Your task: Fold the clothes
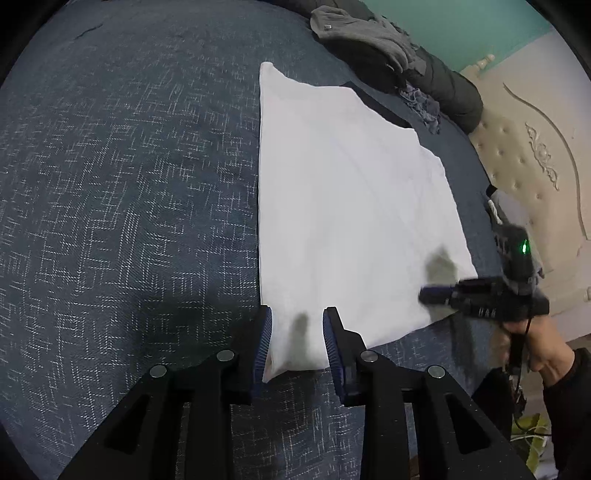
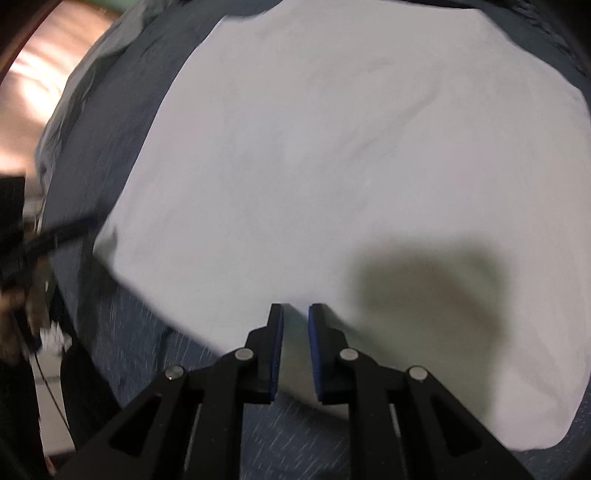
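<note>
Left claw point(image 1: 297, 343) astride white garment's point(image 1: 347, 206) corner

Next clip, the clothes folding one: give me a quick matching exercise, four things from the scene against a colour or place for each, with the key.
Things:
1. white cloth
2. grey clothes
3. bedspread
4. left gripper

Descriptions:
A. piled at the far edge of the bed
B. dark blue with pale flecks
C. spread flat on the bed
D. jaws apart around the cloth's near corner

Pairs: 1-C, 2-A, 3-B, 4-D
</note>
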`<state>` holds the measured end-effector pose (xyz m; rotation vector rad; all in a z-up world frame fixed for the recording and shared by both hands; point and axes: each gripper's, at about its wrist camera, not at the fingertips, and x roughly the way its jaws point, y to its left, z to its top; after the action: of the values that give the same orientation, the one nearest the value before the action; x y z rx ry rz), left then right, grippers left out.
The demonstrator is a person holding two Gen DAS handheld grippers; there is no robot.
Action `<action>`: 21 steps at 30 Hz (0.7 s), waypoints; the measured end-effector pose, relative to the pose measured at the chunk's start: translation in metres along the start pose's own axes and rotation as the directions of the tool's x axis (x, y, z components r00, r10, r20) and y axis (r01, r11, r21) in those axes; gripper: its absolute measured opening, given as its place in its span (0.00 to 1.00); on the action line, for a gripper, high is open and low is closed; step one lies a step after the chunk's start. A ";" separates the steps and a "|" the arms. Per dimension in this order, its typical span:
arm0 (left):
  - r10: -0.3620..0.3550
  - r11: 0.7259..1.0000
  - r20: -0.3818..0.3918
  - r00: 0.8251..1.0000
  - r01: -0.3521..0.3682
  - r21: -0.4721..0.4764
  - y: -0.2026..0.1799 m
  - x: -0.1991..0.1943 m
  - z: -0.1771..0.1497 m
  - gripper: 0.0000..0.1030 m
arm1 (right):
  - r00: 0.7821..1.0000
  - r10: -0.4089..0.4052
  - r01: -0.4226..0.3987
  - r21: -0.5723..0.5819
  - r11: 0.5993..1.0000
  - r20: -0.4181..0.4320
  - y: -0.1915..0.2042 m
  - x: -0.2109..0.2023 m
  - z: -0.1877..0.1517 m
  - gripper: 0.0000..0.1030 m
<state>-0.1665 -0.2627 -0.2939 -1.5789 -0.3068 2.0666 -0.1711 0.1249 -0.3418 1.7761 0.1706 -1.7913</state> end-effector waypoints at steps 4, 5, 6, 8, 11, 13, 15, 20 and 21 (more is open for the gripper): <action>-0.002 1.000 -0.004 1.000 0.003 0.005 0.000 0.000 -0.001 0.33 | 0.999 0.008 -0.008 -0.009 1.000 -0.038 0.000 -0.002 -0.018 0.13; -0.005 1.000 -0.004 1.000 0.006 0.004 0.000 0.000 -0.001 0.33 | 0.999 0.006 -0.007 -0.014 1.000 -0.045 -0.001 -0.002 -0.020 0.13; -0.009 1.000 -0.004 1.000 0.009 0.001 0.000 0.000 -0.001 0.33 | 0.999 0.007 -0.007 -0.013 1.000 -0.047 -0.003 -0.002 -0.021 0.13; -0.017 1.000 -0.003 1.000 0.017 -0.002 0.000 0.001 -0.001 0.33 | 0.999 -0.004 0.004 -0.004 1.000 -0.033 -0.006 -0.006 -0.015 0.13; -0.028 1.000 -0.003 1.000 0.028 -0.004 0.000 0.001 -0.001 0.33 | 1.000 -0.029 0.029 0.021 0.999 0.002 -0.012 -0.013 0.002 0.13; -0.032 0.999 -0.002 0.999 0.032 -0.005 0.000 0.000 -0.001 0.33 | 0.999 -0.046 0.046 0.032 0.998 0.011 -0.016 -0.012 0.017 0.13; -0.036 0.999 0.000 0.999 0.036 -0.006 0.001 -0.001 -0.001 0.33 | 0.997 -0.069 0.068 0.042 0.997 0.021 -0.020 -0.011 0.032 0.13; -0.055 0.998 0.016 0.998 0.055 -0.024 0.008 -0.004 -0.002 0.34 | 0.991 -0.101 0.091 0.111 0.990 0.085 -0.040 -0.020 0.071 0.13; -0.054 0.998 0.015 0.998 0.055 -0.025 0.009 -0.004 -0.001 0.34 | 0.989 -0.107 0.095 0.123 0.988 0.098 -0.044 -0.022 0.080 0.13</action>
<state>-0.1667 -0.2723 -0.2955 -1.5536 -0.3781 2.0412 -0.2641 0.1286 -0.3271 1.7769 0.1164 -1.9988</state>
